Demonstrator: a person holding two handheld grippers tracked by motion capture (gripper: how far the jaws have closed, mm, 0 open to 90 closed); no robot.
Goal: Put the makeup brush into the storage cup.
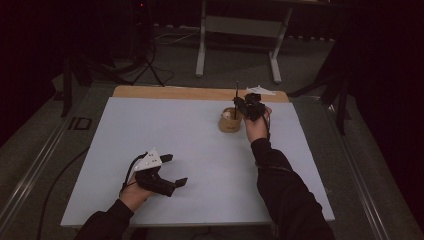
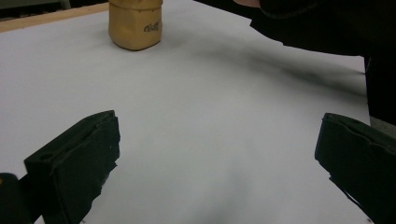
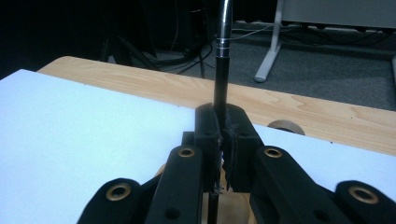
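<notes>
A tan cup [image 1: 229, 122] stands on the white table top [image 1: 190, 145] at the far right; in the left gripper view the cup [image 2: 135, 25] is far ahead. My right gripper [image 1: 240, 104] hovers just above the cup, shut on a thin black pen [image 1: 236, 92] held upright. In the right gripper view the pen [image 3: 223, 60], black with a silver upper part, rises from between the closed jaws of the right gripper [image 3: 226, 128]. My left gripper [image 1: 175, 169] rests low over the near left of the table, open wide, nothing between its fingers [image 2: 74, 163].
A wooden strip [image 1: 190, 93] runs along the table's far edge. Beyond it, on the dark floor, are a white desk frame [image 1: 240, 30], a tripod and cables. The person's right sleeve [image 1: 280, 180] lies across the table's near right.
</notes>
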